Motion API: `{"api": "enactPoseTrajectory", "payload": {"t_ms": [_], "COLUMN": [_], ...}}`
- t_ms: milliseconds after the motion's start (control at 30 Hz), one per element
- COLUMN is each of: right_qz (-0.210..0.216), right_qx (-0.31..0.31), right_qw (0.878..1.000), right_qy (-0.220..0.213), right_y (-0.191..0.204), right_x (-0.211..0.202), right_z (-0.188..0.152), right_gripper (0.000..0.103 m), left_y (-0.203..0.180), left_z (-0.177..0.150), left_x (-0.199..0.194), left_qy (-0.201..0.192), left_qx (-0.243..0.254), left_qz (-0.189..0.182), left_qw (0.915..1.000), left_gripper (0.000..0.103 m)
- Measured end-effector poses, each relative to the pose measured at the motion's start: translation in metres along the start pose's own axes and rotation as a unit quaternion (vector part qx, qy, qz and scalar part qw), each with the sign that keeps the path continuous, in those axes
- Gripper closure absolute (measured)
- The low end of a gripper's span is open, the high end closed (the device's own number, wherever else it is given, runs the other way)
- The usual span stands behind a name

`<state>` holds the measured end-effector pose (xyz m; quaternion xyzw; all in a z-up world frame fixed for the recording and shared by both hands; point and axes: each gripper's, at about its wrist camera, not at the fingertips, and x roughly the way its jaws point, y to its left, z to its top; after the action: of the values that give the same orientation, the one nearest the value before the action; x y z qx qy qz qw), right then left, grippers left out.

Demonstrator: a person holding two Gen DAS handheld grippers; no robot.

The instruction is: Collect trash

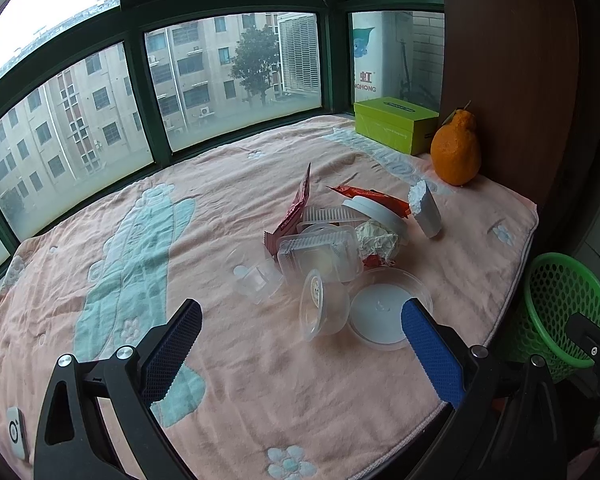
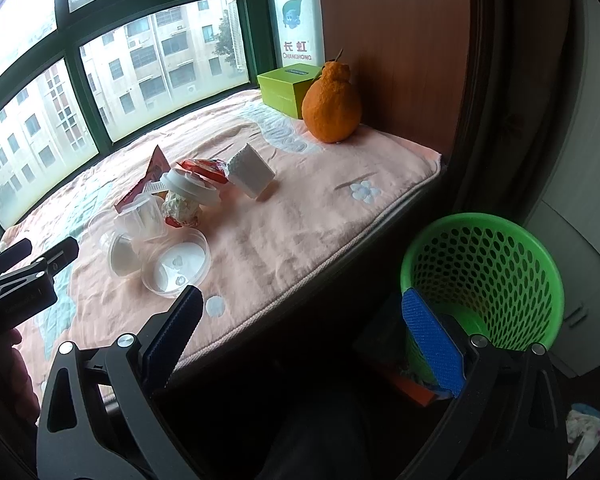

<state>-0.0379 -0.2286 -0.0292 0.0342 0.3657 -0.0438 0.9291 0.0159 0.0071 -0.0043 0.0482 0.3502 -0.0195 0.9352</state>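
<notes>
Two empty grippers, trash uncollected.
Left gripper [image 1: 302, 328] and right gripper [image 2: 302, 320] gape; trash [image 1: 332, 240] piled at twelve o'clock, bin [image 2: 480, 280] at three seemingly empty.

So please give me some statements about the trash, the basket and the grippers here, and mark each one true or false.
1. Both grippers, left and right, are open and hold nothing. True.
2. The green basket stands on the blanket. False: it stands below, beside the blanket's edge.
3. The orange fruit stands next to the green box. True.
4. The trash pile is already in the basket. False: it lies on the blanket.
</notes>
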Motion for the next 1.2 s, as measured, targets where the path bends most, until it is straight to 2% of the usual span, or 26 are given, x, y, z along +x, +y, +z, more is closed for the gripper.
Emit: {"api": "enactPoseTrajectory", "payload": {"t_ms": [833, 1200], "right_qz": [0.004, 0.011], "right_qx": [0.001, -0.006], "right_qw": [1.000, 1.000], "right_qy": [-0.005, 0.002], "right_y": [-0.001, 0.007], "right_x": [0.000, 0.009], "right_z": [0.008, 0.012], "right_gripper": [0.005, 0.005], "left_y": [-0.006, -0.004], "left_z": [0.010, 0.020], "left_x": [0.003, 0.014], "left_qy": [-0.004, 0.008], "left_qx": [0.009, 0.006], "left_qz": [-0.006, -0.014], "left_qw": [0.9999, 0.9999], "left_gripper": [0.006, 0.006]}}
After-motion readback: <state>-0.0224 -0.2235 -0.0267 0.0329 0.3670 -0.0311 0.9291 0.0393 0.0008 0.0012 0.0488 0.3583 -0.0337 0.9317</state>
